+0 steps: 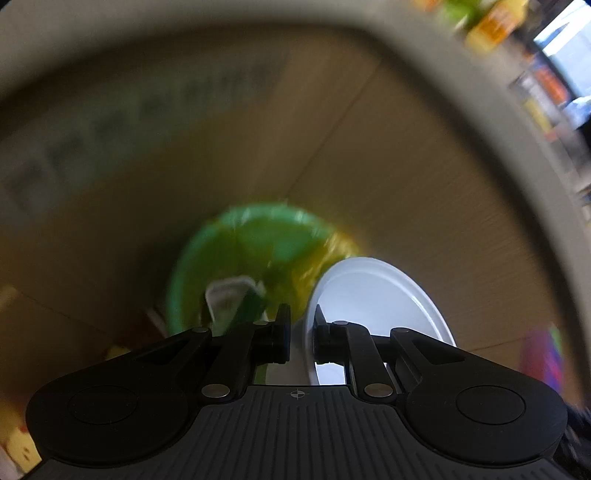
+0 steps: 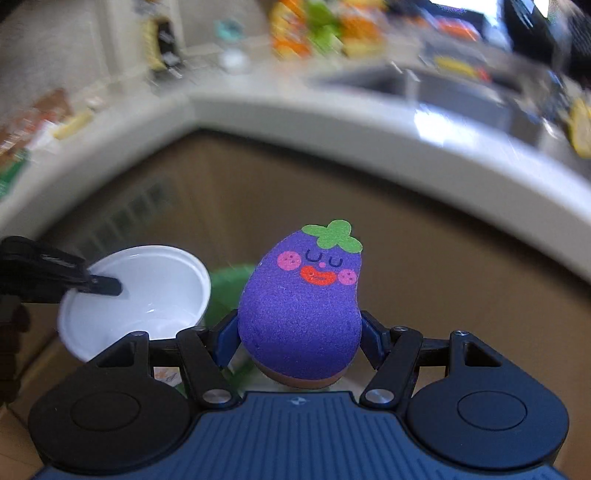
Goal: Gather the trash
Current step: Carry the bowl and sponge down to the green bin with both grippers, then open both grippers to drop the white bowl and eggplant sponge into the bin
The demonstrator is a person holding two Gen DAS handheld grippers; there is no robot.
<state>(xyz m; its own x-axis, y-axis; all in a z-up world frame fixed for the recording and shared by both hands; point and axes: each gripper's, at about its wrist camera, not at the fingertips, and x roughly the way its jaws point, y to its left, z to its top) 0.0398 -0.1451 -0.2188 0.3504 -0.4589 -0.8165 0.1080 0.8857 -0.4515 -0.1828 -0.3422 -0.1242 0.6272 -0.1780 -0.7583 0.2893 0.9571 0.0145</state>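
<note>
My left gripper [image 1: 301, 334] is shut on the rim of a white plastic bowl [image 1: 373, 295] and holds it over the open cardboard box [image 1: 406, 177]. The bowl also shows in the right wrist view [image 2: 147, 291], with the left gripper's finger [image 2: 105, 285] over its rim. My right gripper [image 2: 299, 343] is shut on a purple eggplant-shaped sponge [image 2: 301, 306] with a smiling face and green leaf top, held above the same box. A green plastic bag [image 1: 255, 251] lies at the bottom of the box.
A pale countertop edge [image 2: 332, 122] curves behind the box, with a sink [image 2: 424, 88] and blurred colourful packages [image 2: 314, 26] on it. Small scraps lie beside the green bag in the box [image 1: 229, 299].
</note>
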